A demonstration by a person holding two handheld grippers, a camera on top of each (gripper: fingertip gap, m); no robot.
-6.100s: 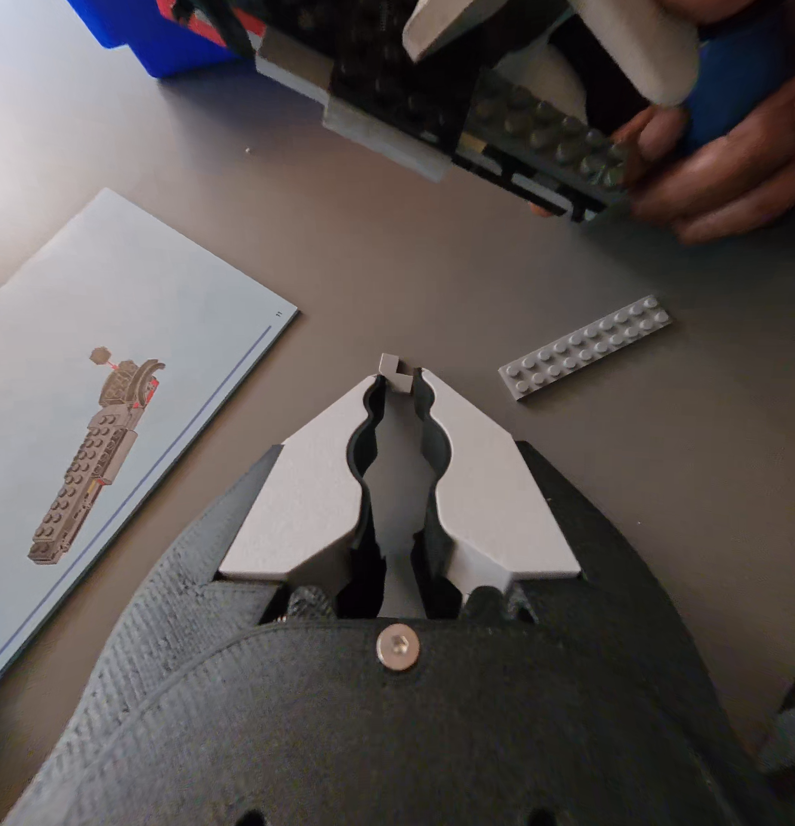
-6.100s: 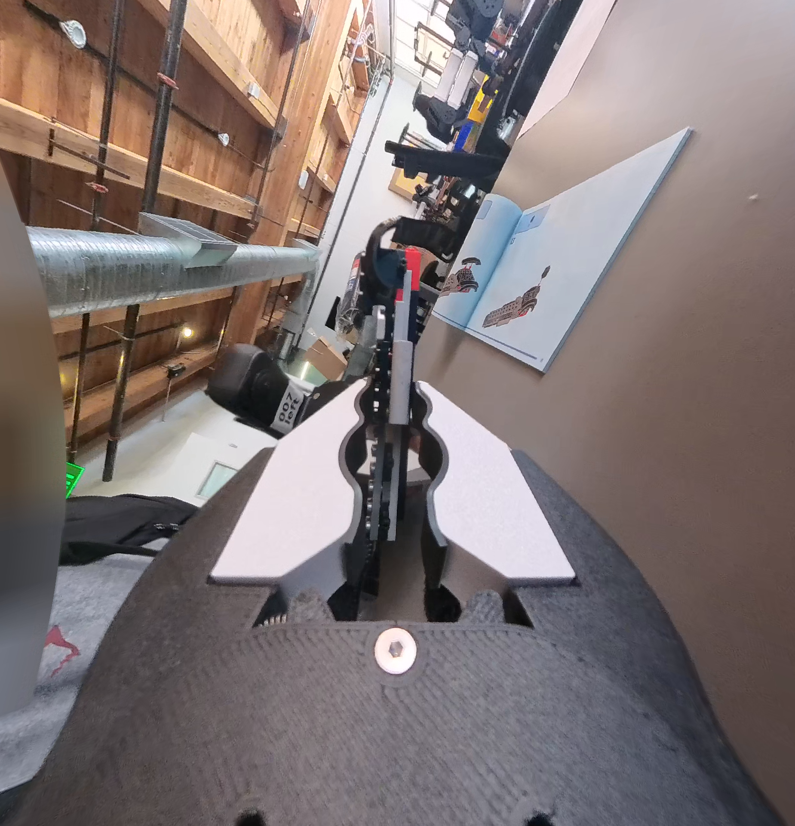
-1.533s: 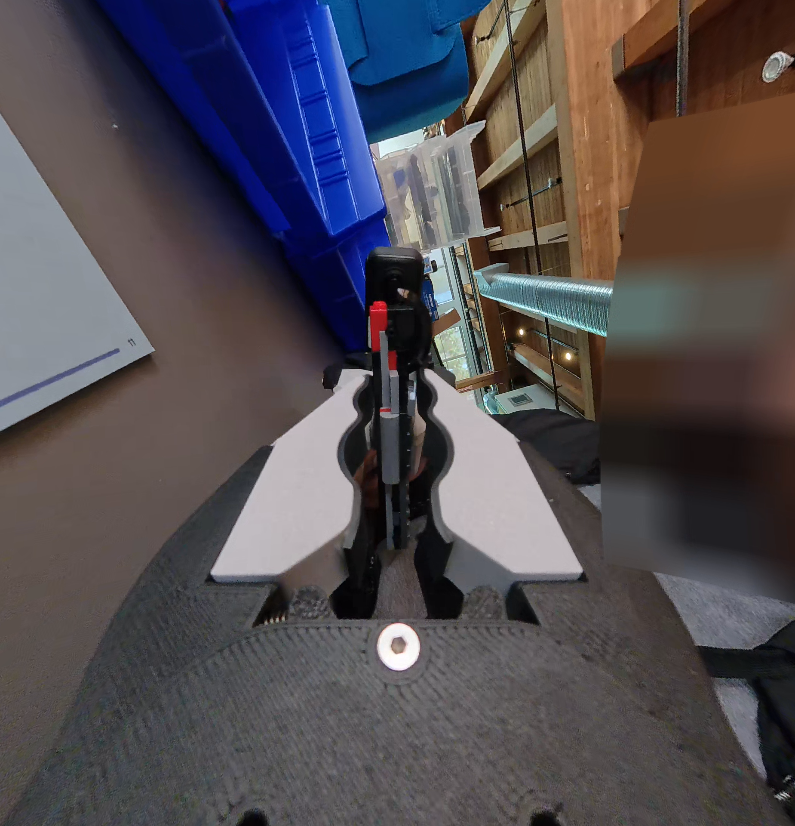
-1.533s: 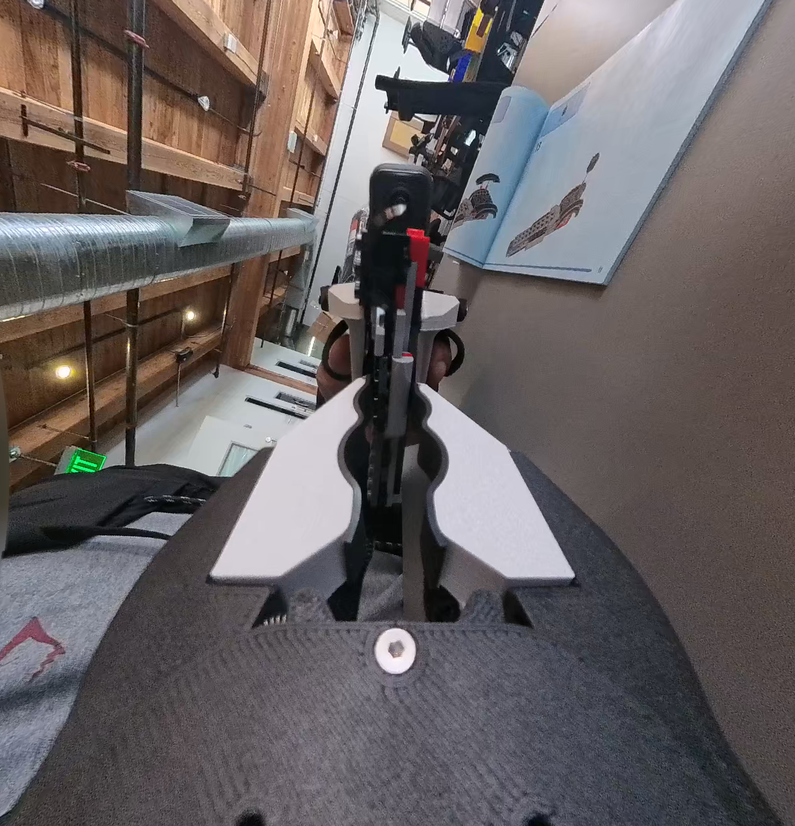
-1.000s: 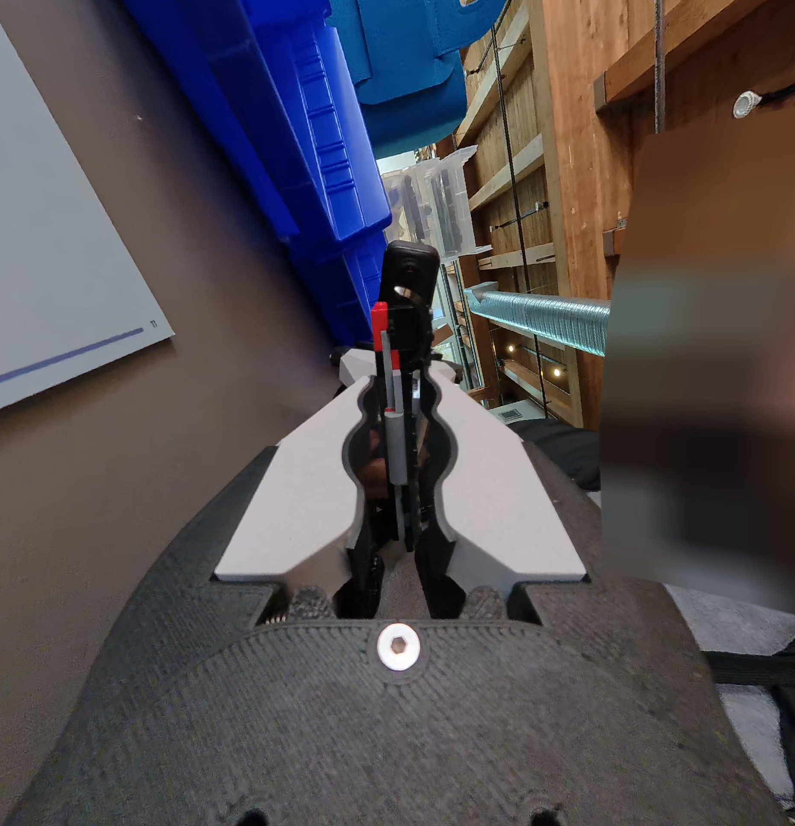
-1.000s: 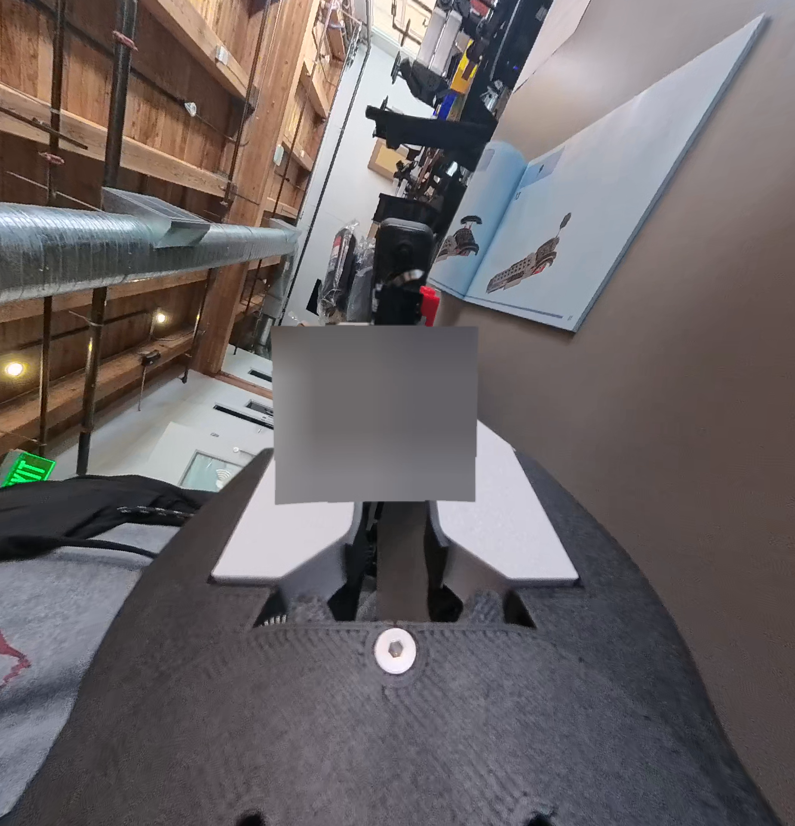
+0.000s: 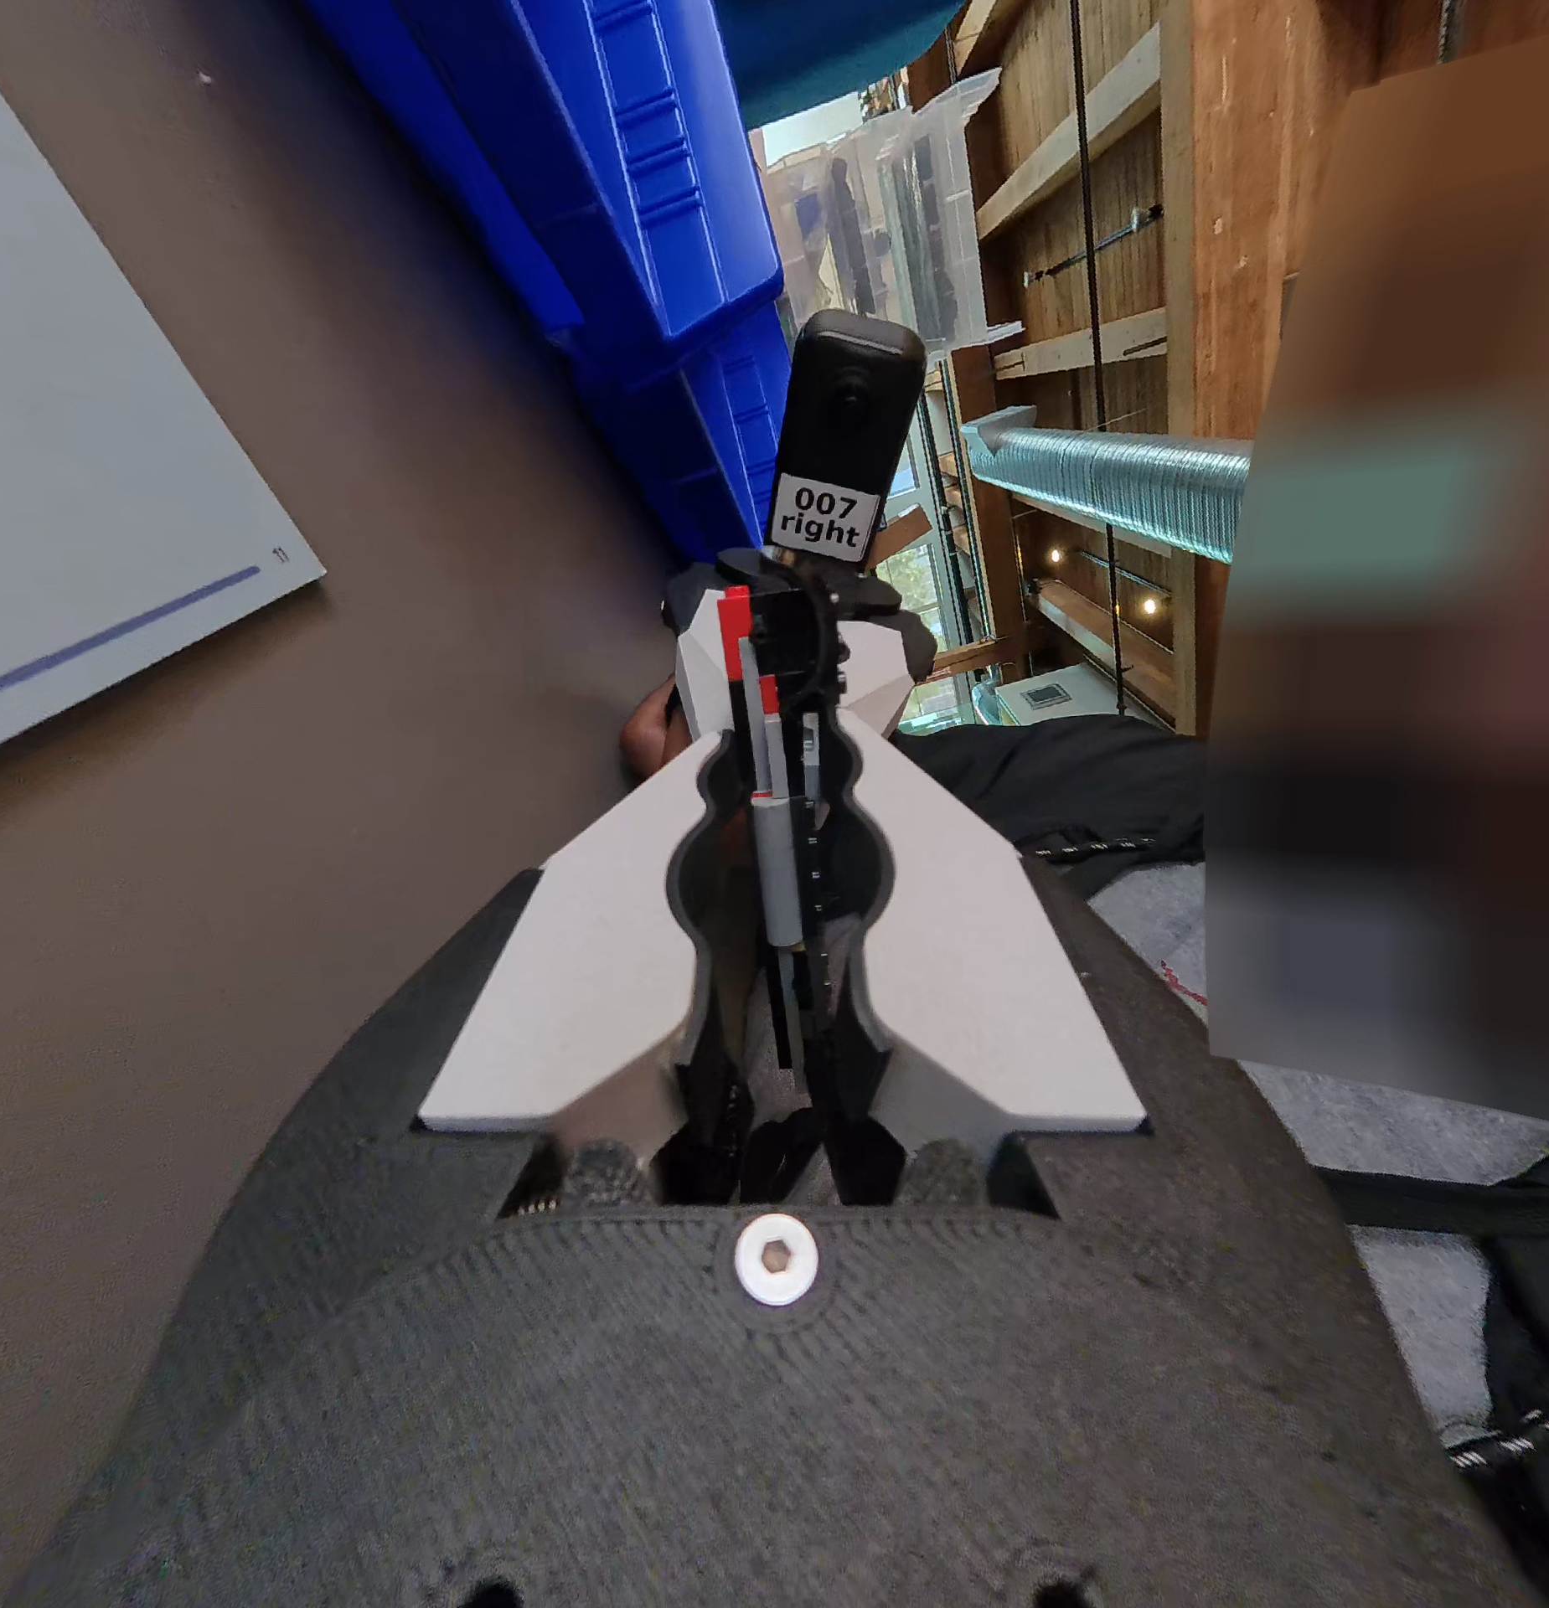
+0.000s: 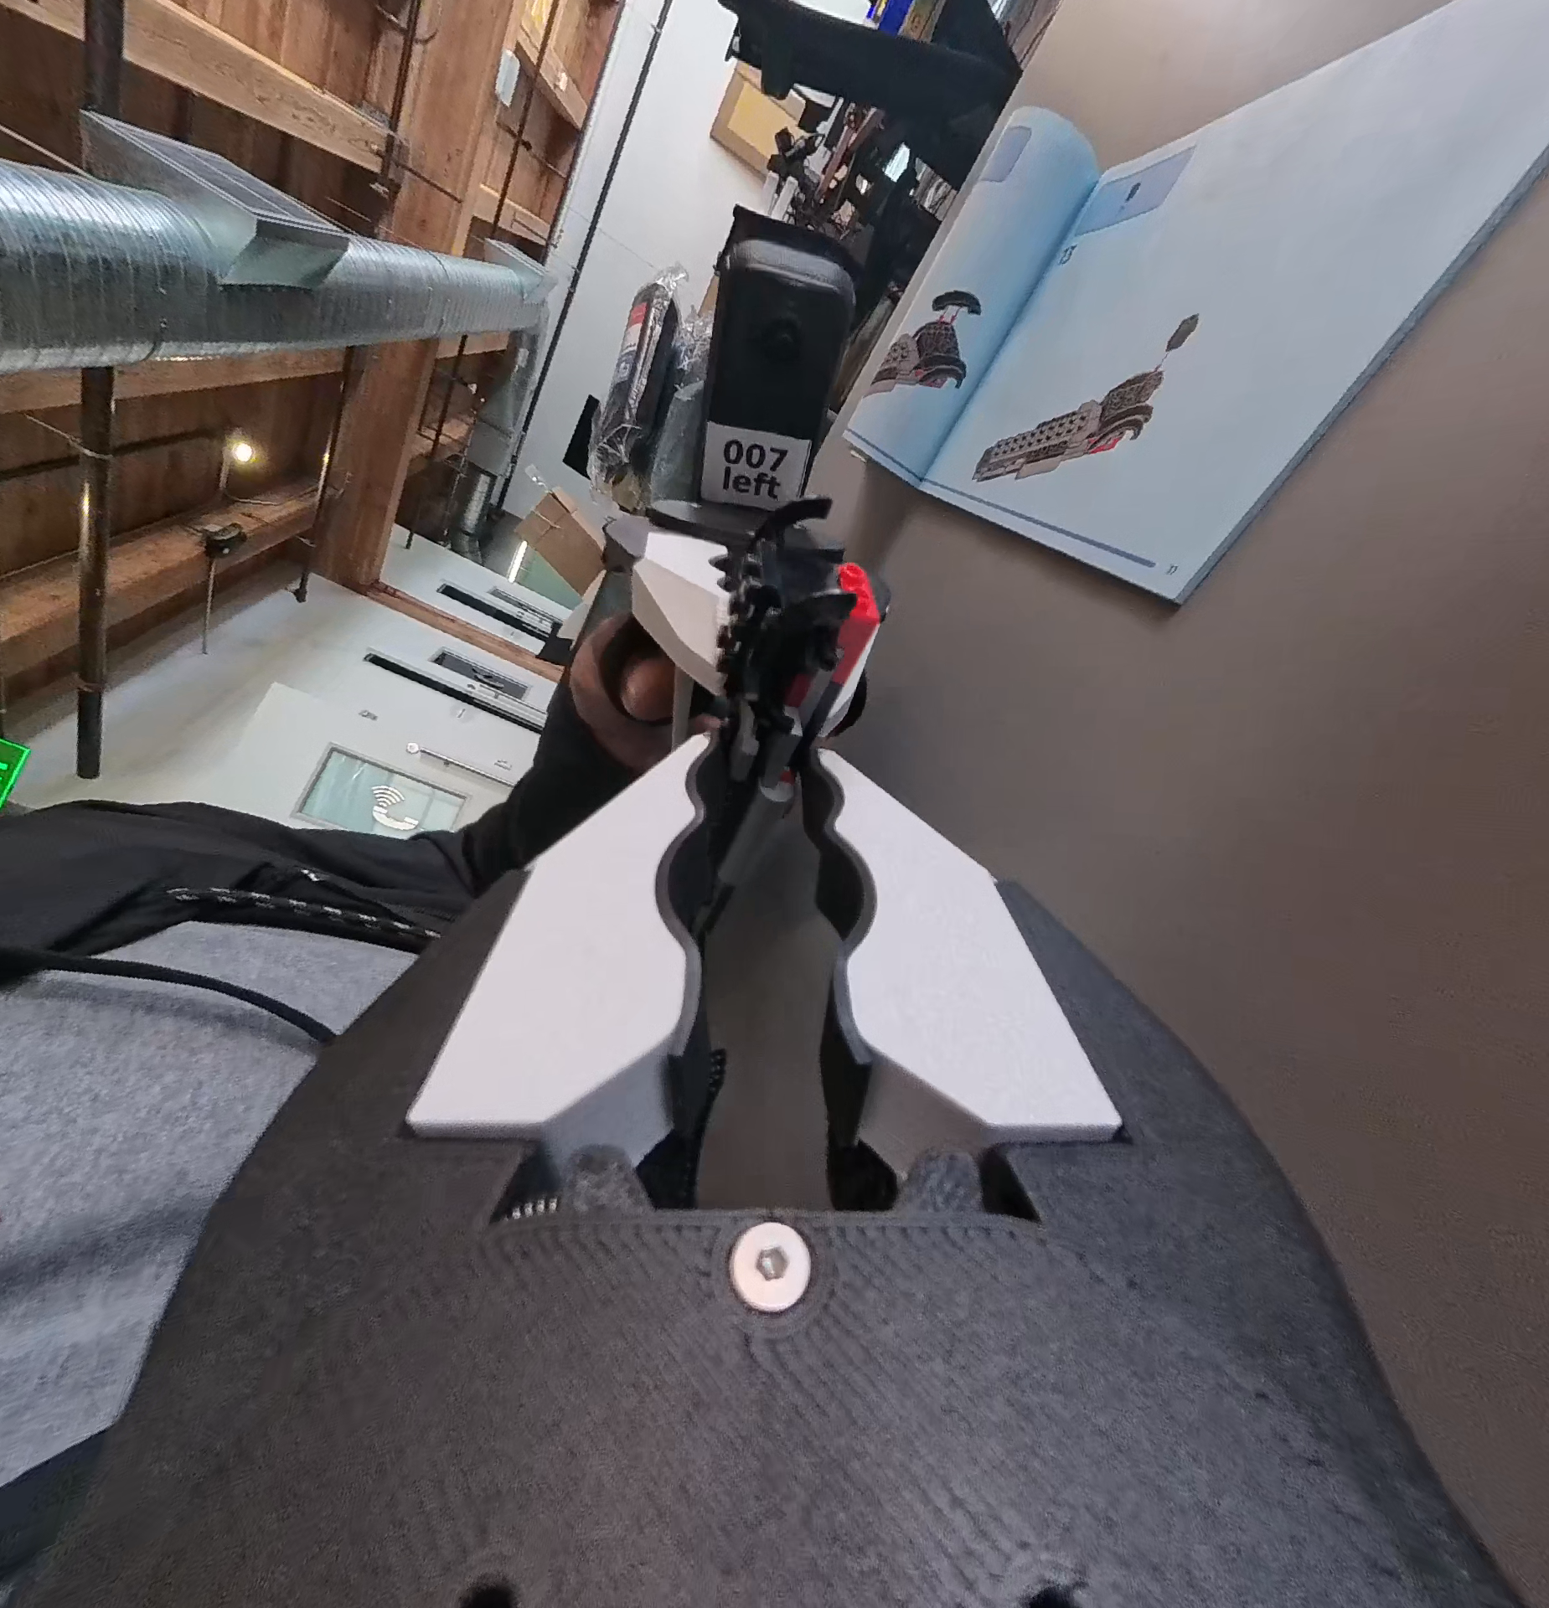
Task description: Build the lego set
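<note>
Left wrist view: matte grey fingers [image 7: 779,740] pinch slim studded lego model [image 7: 784,835].

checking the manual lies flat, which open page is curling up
The farther page, bearing the shorter drawing, bows up near the spine; the nearer page with the long drawing lies flat.
</note>
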